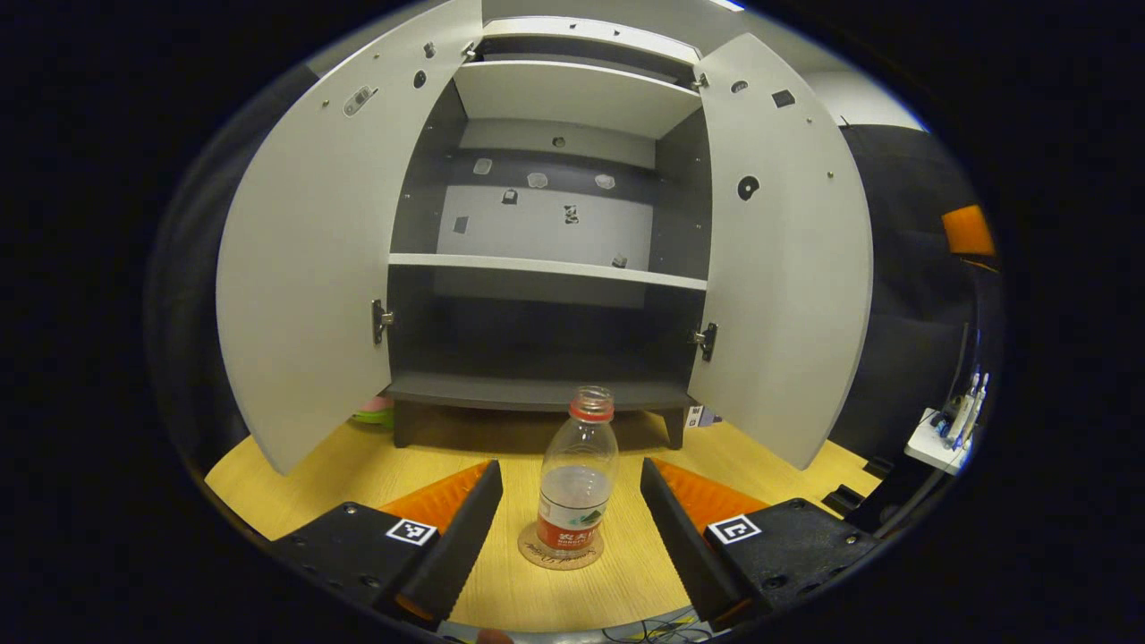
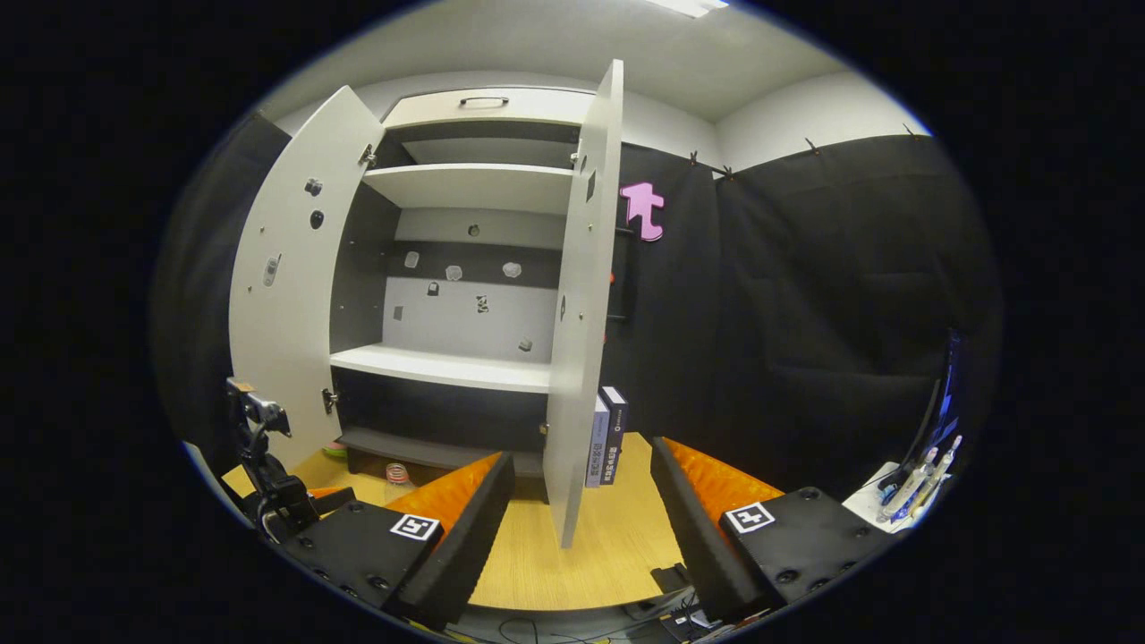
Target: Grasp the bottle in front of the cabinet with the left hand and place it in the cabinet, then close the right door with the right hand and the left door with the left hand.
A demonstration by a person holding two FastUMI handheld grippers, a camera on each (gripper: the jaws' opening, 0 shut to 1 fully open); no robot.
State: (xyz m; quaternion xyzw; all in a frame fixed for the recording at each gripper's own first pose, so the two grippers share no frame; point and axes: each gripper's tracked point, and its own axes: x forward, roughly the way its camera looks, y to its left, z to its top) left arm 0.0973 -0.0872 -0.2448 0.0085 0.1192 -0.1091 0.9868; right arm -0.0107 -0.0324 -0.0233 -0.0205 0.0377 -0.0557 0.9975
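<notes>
clear bottle (image 1: 577,487) red-labelled, pale grey cabinet (image 1: 546,224), tan wood table (image 1: 376,470)

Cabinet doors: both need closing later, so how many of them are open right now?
2. The left door swings out on the cabinet's left and the right door on its right, both wide open. In the right gripper view the right door shows nearly edge-on.

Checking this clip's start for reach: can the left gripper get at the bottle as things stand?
Probably yes. The bottle stands upright on a coaster on the table, centred between the open fingers of the left gripper, with nothing between them; both cabinet doors are swung wide.
</notes>
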